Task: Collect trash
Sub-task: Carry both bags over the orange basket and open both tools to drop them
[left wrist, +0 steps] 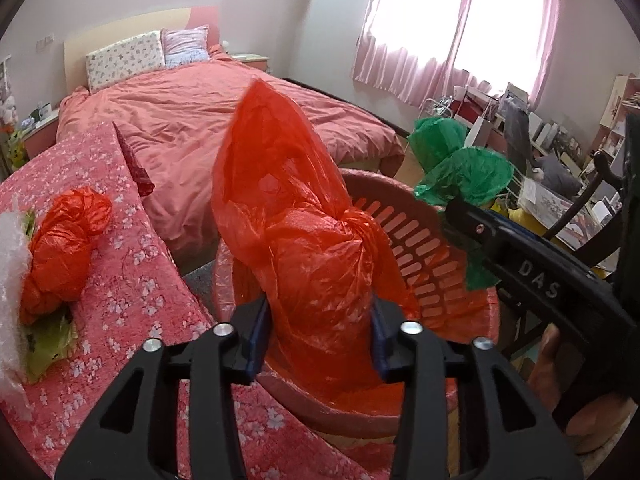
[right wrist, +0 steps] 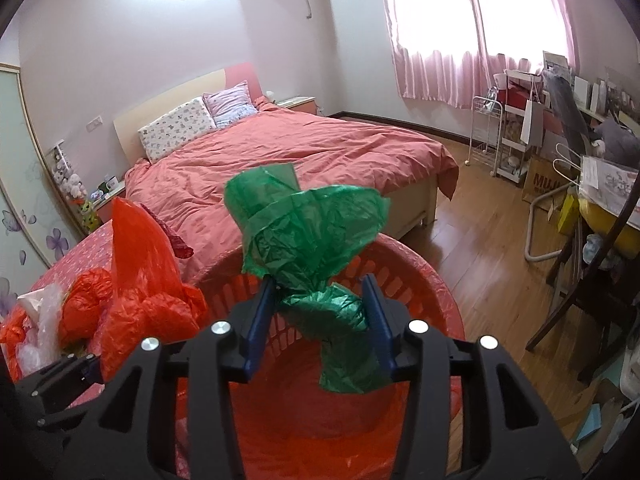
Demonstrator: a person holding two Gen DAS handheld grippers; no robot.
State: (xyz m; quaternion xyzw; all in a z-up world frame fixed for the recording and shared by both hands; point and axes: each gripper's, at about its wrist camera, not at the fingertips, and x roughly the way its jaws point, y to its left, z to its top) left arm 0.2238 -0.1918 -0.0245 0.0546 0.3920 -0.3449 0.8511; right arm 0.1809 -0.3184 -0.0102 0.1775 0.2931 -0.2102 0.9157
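A knotted red plastic bag stands upright between the blue pads of my left gripper. It fills the gap and both pads touch it. It hangs over the round red slotted basket. A crumpled green plastic bag sits between the pads of my right gripper, above the same basket. That bag rests against the right pad, with a small gap at the left one. The green bag and the right gripper's body also show in the left wrist view. A second tied red bag lies on the floral cover.
A floral pink cover lies to the left with bubble wrap and green scraps. Behind is a bed with a salmon duvet. A dark chair, a white rack and cluttered shelves crowd the right over a wooden floor.
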